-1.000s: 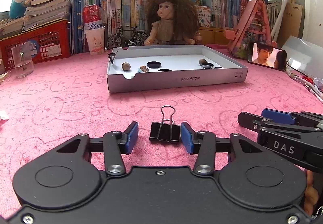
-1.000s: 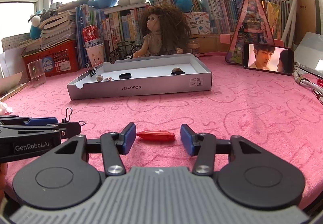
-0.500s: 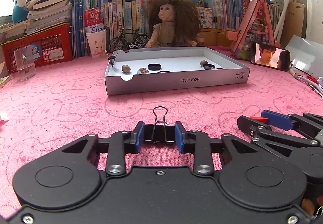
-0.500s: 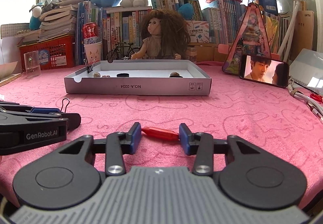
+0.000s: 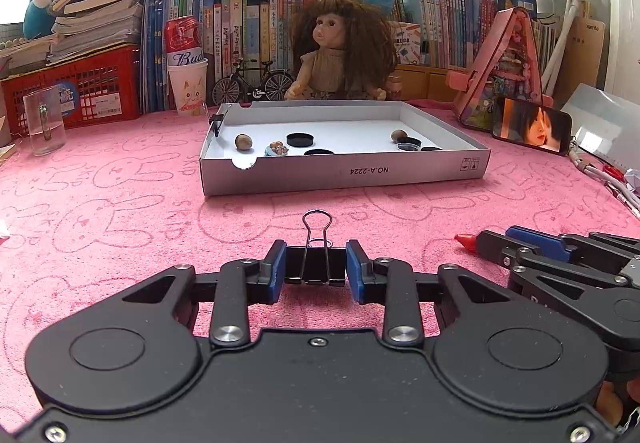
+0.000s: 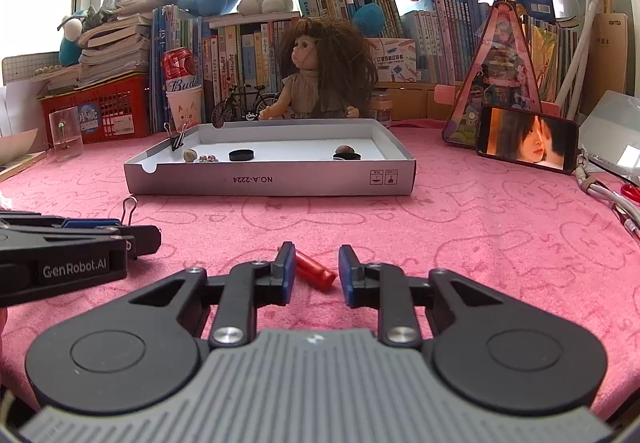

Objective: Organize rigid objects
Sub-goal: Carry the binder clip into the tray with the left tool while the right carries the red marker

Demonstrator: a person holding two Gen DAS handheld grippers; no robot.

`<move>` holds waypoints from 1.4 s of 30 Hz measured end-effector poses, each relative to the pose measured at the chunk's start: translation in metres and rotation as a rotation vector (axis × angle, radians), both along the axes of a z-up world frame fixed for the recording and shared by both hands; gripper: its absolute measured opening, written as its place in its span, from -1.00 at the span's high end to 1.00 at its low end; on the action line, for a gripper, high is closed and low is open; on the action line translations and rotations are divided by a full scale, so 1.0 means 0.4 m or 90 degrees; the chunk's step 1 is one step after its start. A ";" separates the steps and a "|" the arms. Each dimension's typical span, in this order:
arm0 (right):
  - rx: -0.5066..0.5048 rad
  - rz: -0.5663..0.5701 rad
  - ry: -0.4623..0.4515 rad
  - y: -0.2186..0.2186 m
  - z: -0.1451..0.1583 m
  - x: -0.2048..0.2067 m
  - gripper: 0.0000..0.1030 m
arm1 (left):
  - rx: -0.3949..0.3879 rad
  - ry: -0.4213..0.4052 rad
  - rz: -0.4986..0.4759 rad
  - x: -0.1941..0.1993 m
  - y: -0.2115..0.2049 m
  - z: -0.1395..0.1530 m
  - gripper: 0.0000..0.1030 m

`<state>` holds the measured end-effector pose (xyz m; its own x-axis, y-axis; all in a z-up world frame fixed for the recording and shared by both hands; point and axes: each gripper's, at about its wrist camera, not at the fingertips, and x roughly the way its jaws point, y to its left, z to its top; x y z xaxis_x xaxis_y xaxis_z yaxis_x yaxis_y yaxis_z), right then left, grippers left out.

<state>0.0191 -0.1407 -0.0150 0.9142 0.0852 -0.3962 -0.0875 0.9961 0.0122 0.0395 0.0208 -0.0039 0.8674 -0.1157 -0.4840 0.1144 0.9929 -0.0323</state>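
In the left wrist view my left gripper (image 5: 315,268) is shut on a black binder clip (image 5: 294,265) with its wire handle upright, low over the pink cloth. My right gripper (image 6: 314,274) has its jaws closing around a small red plastic piece (image 6: 316,273). The piece lies slantwise, touching the left pad, with a sliver of cloth showing before the right pad. The two grippers sit side by side: the right gripper (image 5: 496,245) shows beside the red piece's tip (image 5: 464,241). Beyond them stands the shallow white box (image 5: 344,173) holding nuts, black caps and another clip.
A doll (image 5: 340,55) sits behind the box. A glass cup (image 5: 44,121) stands far left, and a phone (image 6: 528,141) leans at the right beside cables (image 6: 612,199). Books, red baskets and plush toys line the back. Pink cloth (image 6: 480,227) covers the table.
The left gripper has shut on the binder clip. The right jaws have narrowed around the red piece, which has turned from crosswise to slantwise.
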 end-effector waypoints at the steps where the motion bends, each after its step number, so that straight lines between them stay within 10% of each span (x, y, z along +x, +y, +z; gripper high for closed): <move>1: -0.005 -0.001 0.000 -0.004 0.001 -0.003 0.22 | -0.001 0.002 0.001 0.001 0.002 -0.001 0.42; 42: -0.054 -0.030 0.042 -0.055 0.005 0.069 -0.11 | -0.012 0.015 0.024 0.010 0.014 -0.009 0.42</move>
<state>0.0468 -0.1626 -0.0129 0.8884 0.0071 -0.4590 -0.0428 0.9968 -0.0675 0.0436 0.0265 -0.0077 0.8600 -0.0921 -0.5019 0.0752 0.9957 -0.0538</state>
